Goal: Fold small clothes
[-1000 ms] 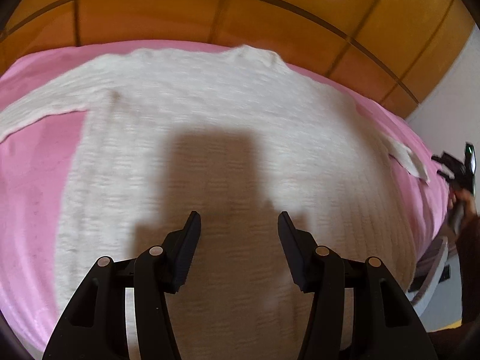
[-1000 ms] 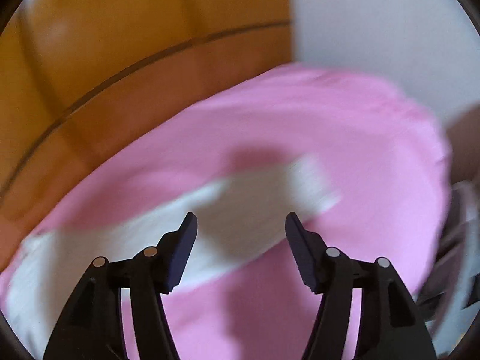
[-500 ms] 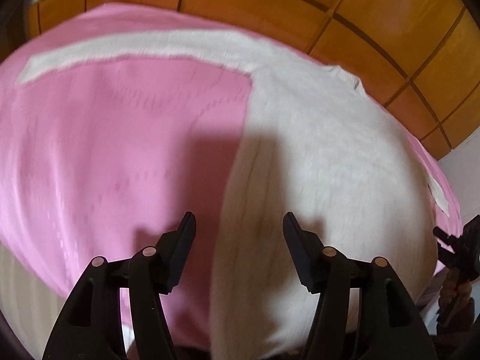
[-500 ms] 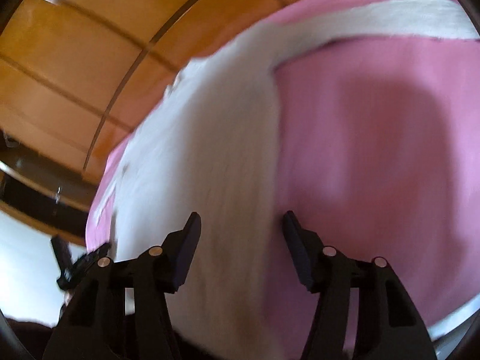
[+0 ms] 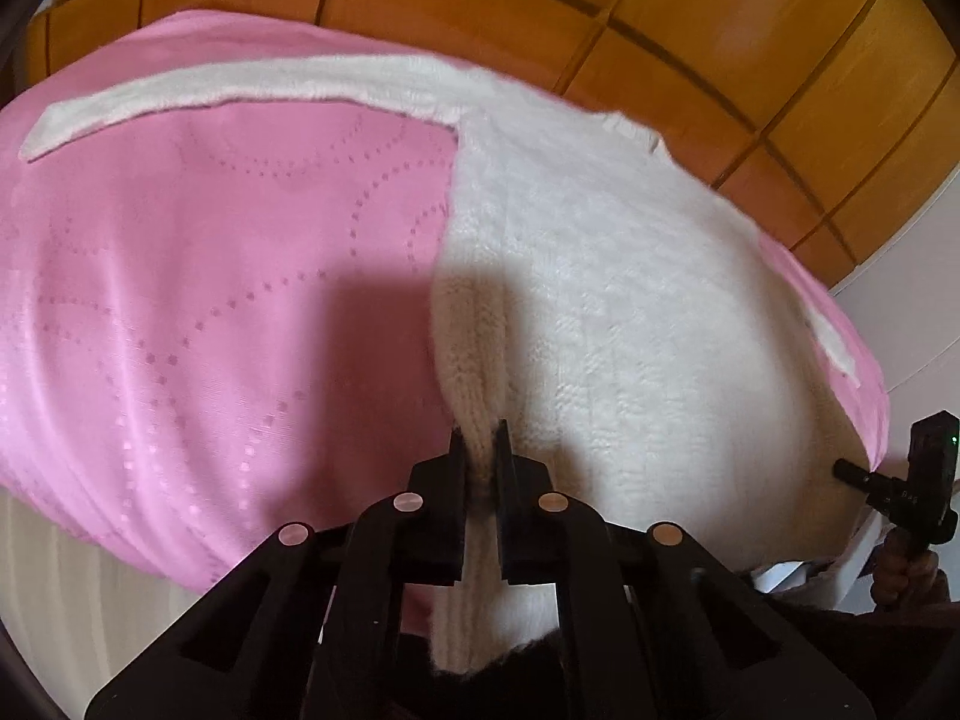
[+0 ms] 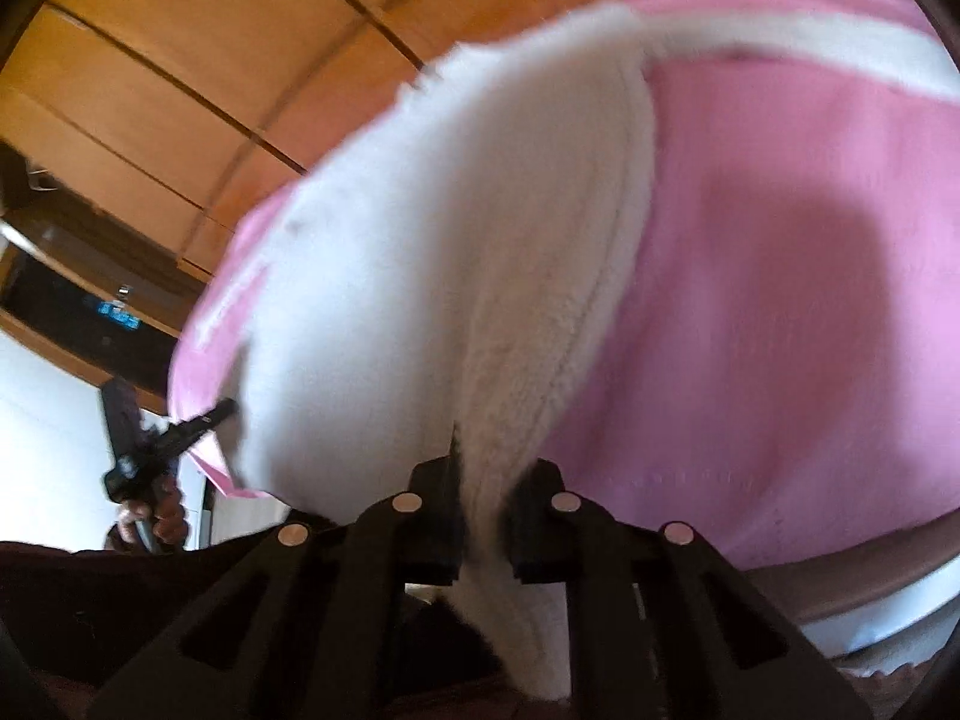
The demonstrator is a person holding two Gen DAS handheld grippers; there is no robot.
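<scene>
Left gripper [image 5: 480,450] and right gripper [image 6: 486,462] had just closed, each pinching the white knit sweater's [image 5: 630,312] hem; thin bites risked slipping when lifted.

A home bedroom: pink quilted bedspread [image 5: 210,330], wooden panelled wall [image 5: 750,30].

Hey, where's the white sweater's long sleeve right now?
In the left wrist view the sleeve stretches leftward across the far side of the pink bedspread, just below the wooden headboard.
</scene>
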